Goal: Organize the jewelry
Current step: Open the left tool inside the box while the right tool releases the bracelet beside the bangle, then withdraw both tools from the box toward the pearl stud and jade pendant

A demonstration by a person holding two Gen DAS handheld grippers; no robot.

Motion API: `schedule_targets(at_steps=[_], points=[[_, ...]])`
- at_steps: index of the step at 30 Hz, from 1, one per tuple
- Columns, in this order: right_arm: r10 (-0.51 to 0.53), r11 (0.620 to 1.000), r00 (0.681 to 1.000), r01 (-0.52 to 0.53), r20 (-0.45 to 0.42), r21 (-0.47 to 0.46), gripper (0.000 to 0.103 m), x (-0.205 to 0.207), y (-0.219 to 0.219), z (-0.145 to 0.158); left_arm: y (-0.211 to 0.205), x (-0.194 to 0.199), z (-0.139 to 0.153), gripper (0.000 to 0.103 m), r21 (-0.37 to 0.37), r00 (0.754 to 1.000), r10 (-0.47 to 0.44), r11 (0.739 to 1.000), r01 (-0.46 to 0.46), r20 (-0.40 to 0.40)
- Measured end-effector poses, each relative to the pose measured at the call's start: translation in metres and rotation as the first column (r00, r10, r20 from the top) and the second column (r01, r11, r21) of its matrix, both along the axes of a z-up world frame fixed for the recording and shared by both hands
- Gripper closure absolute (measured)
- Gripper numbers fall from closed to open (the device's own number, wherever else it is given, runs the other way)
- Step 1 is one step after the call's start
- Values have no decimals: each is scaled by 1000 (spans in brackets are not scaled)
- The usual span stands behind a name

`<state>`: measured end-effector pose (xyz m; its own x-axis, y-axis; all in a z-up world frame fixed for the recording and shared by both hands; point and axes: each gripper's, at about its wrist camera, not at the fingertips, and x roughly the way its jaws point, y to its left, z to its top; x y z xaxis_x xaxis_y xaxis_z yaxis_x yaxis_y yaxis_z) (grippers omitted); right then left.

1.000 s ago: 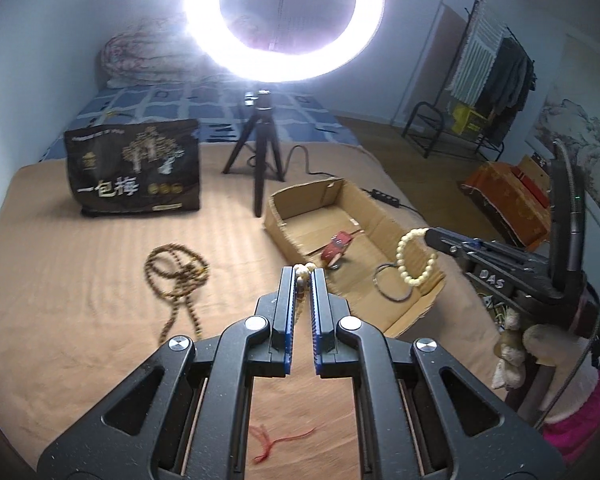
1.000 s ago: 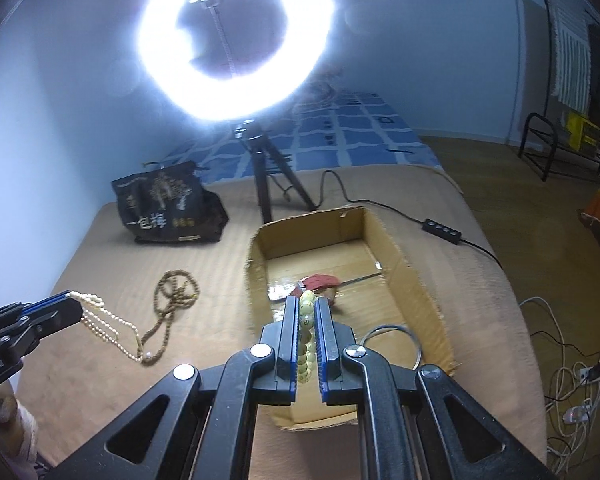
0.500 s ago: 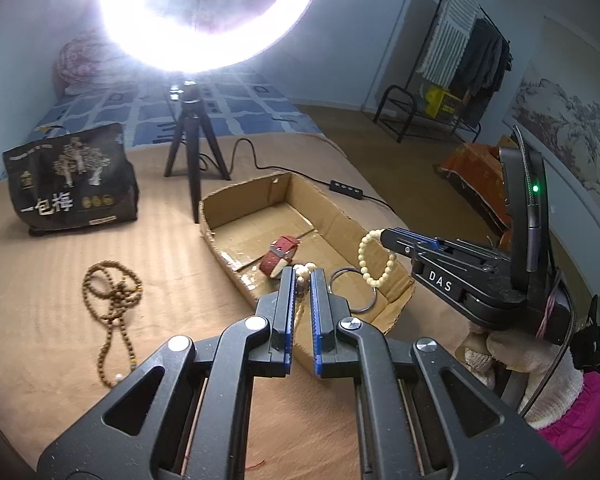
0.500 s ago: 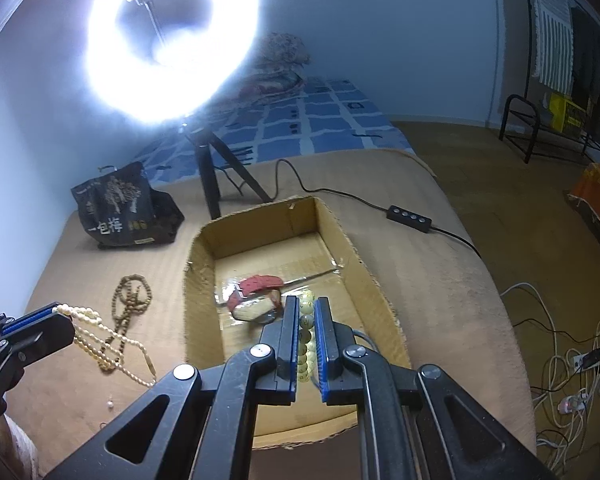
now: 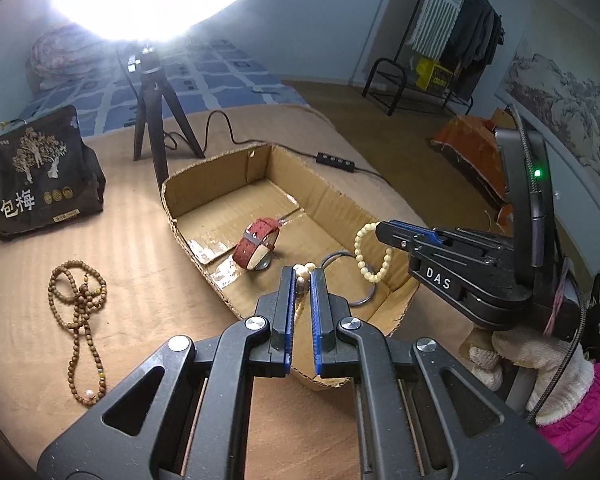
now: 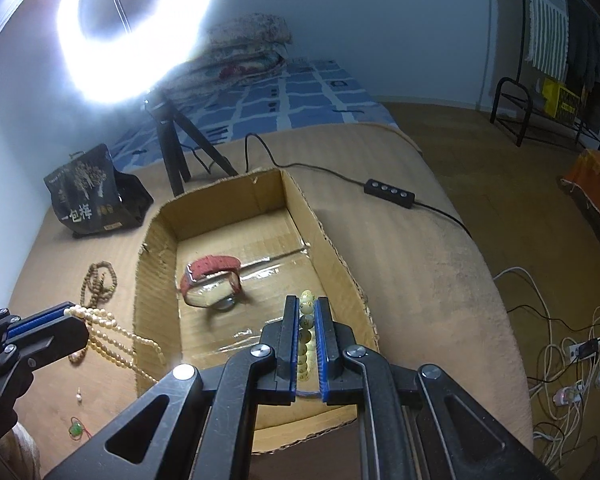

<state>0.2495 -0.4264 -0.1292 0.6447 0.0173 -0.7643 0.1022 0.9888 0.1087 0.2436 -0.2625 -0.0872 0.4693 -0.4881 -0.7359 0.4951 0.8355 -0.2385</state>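
Note:
My left gripper (image 5: 302, 276) is shut on a pearl necklace (image 5: 300, 274) and holds it over the near edge of the open cardboard box (image 5: 220, 168). In the right wrist view the necklace (image 6: 112, 340) hangs from the left gripper (image 6: 66, 312) beside the box's left wall (image 6: 152, 280). My right gripper (image 6: 307, 304) is shut on a cream bead bracelet (image 6: 306, 316) above the box's near right part; the bracelet also shows in the left wrist view (image 5: 370, 252). A red-strap watch (image 5: 256, 244) and a thin dark bangle (image 5: 364, 300) lie in the box.
A brown wooden bead necklace (image 5: 80, 312) lies on the tan cover left of the box. A small green pendant on red cord (image 6: 76, 430) and a loose pearl (image 6: 79, 396) lie nearer. A black bag (image 5: 36, 176), ring-light tripod (image 5: 156, 120) and cable with remote (image 6: 388, 192) stand behind.
Both grippers have moved forward and closer to the box with their jewelry. The left gripper has swung right, from over the cover to the box's near edge.

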Motion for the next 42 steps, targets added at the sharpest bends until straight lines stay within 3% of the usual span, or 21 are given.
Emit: schedule_targets(at_steps=[8,10,11,12,13,16,20,30,33,42], points=[[-6,1000,999,6,-38,-1,97,3,-4,-15,-5,6,-16,98,26,999,-10,1000,12,-52],[-7,1000,999,7,-45,3,88,3,-5,-17,-6,7,-18,92,34,998,-12,999,14,-60],[-7,1000,999,8,-45,6,79,3,-6,-17,-6,7,-18,86,34,998,-11,999,13,-65],[-12,1000,999,12,-46,7,76,2,-6,-17,-5,7,-18,74,30,998,-9,999,11,-66],[-17,1000,999,17,-44,7,75,1,-7,-17,-5,6,-18,70,31,998,-4,999,6,-60],[-22,1000,999,22,-42,8,72,1,-7,-15,-3,6,-17,70,41,999,3,999,-1,-47],[-42,999,999,42,-31,-2,53,-1,-8,-12,0,6,-17,70,43,999,12,999,-10,-44],[-75,997,997,75,-19,-5,26,-7,-7,-5,9,-1,-12,69,71,1000,16,997,-16,-11],[-89,996,996,89,-9,-11,18,-9,-7,-2,14,-3,-10,58,75,1000,18,997,-18,2],[-130,991,991,131,26,-18,10,-19,-2,11,48,-7,4,40,106,997,40,993,-47,68]])
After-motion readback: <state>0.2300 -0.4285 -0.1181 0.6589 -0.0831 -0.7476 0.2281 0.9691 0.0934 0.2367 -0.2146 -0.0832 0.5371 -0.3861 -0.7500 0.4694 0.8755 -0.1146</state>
